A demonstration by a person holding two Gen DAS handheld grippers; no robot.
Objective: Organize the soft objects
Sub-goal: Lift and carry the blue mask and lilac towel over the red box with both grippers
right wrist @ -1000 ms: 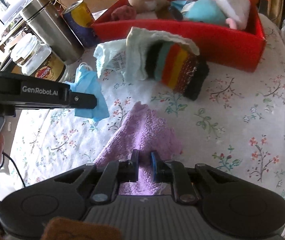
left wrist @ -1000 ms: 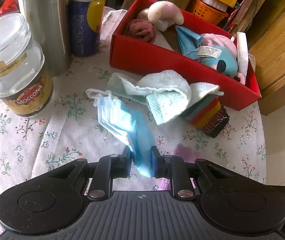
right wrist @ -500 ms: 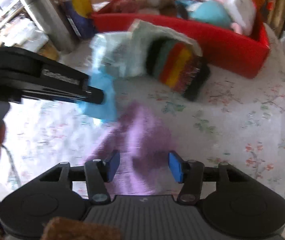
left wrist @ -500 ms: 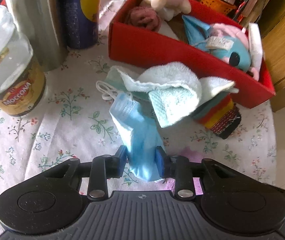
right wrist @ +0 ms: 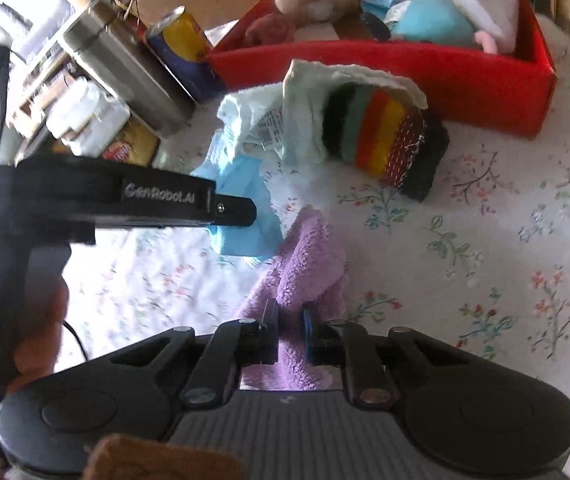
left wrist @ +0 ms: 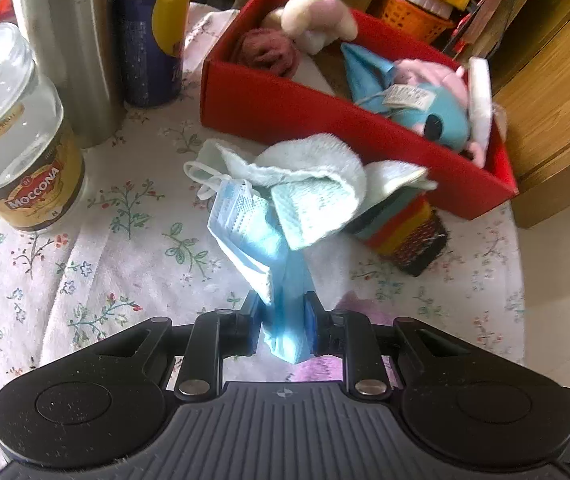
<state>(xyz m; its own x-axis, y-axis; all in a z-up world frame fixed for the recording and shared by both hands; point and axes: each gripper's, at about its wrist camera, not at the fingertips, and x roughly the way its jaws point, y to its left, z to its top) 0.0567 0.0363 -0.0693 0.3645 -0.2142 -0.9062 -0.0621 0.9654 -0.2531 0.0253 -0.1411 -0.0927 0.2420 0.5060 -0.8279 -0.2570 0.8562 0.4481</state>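
1. My left tongs were closing on the blue face mask, pads pressing the folded end between them; the rest of the mask trailed away from me toward the pale green towel

2. My right tongs were pinched fully shut on a bunched fold of the purple towel, which rose off the desk in a ridge

3. The red box lay ahead of both tongs, at the far side of the desk, its long axis running across my view, with plush toys already inside

4. The mask's long axis pointed roughly at the box, so I judged the left hand had the straighter path

5. Between tongs and box sat the pale green towel and the striped knitted piece, touching each other, just in front of the box wall; I would have to lift over them

6. A coffee jar, steel flask and can crowded the left; the right side of the desk lay open to its edge
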